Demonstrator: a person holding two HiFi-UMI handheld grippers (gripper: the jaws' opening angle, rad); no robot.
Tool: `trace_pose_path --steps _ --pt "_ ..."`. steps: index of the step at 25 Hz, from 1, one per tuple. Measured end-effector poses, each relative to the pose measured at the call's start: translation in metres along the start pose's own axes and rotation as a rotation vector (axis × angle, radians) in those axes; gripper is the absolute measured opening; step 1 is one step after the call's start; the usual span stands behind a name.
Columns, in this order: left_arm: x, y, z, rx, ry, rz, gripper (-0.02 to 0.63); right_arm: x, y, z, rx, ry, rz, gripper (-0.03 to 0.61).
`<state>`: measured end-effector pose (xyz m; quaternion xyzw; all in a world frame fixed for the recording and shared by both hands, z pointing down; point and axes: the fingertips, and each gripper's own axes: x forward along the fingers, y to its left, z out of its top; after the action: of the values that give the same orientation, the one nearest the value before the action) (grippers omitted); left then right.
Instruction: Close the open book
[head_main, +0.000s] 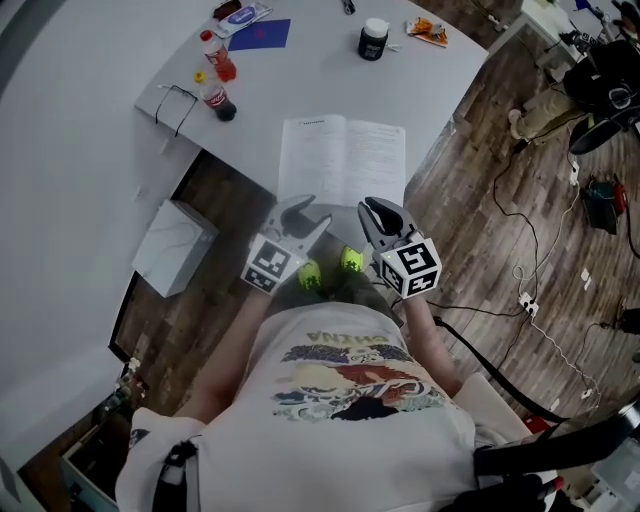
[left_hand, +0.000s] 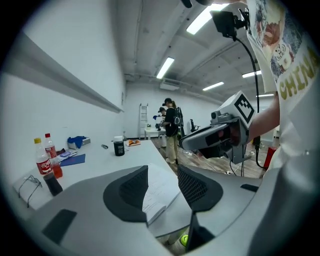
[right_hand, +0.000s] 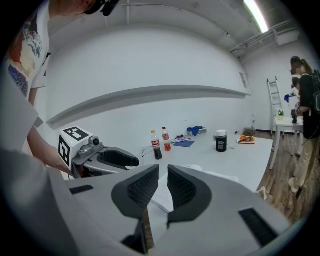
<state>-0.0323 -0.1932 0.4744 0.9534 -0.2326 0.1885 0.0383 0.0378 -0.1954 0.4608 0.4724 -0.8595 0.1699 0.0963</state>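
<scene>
**Head view.**
- Book (head_main: 343, 160): lies open and flat at the near edge of the tabletop (head_main: 300, 80), spine running away from the person, both pages showing.
- Left tool (head_main: 300, 222): at the book's near-left corner.
- Right tool (head_main: 378, 218): at the near-right corner. One tool to each side suggests one cover is to be lifted while the other is steadied.
- Far left: two bottles (head_main: 218, 80) and a blue sheet (head_main: 262, 34). Far centre: a black jar (head_main: 373, 40). All are well apart from the book.

**Left gripper view.**
- Left tool (left_hand: 162, 172): jaws stand apart, with the book's (left_hand: 159, 192) near page edge in line between them. The pads are not pressing it. Judged to be set for taking the left cover or pages.
- The right tool (left_hand: 215, 140) shows just to the right.

**Right gripper view.**
- Right tool (right_hand: 163, 172): jaws drawn together and empty, only a sliver between the pads.
- The book (right_hand: 160, 198) lies just beyond and below them, untouched.
- The book is not yet closed.
</scene>
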Motion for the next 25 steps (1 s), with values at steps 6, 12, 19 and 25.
trace_pose_path --steps 6,12,19,25 --pt "0.029 0.002 -0.015 0.081 0.092 0.058 0.175 0.003 -0.028 -0.004 -0.015 0.027 0.083 0.048" --pt "0.055 0.009 -0.06 0.08 0.179 0.059 0.195 0.033 -0.043 -0.019 -0.058 0.072 0.157 0.124" --pt "0.061 0.032 -0.118 0.111 0.267 0.097 0.225 0.064 -0.04 -0.047 -0.057 0.125 0.155 0.141" --pt "0.072 0.04 -0.153 0.121 0.298 0.084 0.244 0.071 -0.036 -0.077 -0.047 0.169 0.127 0.149"
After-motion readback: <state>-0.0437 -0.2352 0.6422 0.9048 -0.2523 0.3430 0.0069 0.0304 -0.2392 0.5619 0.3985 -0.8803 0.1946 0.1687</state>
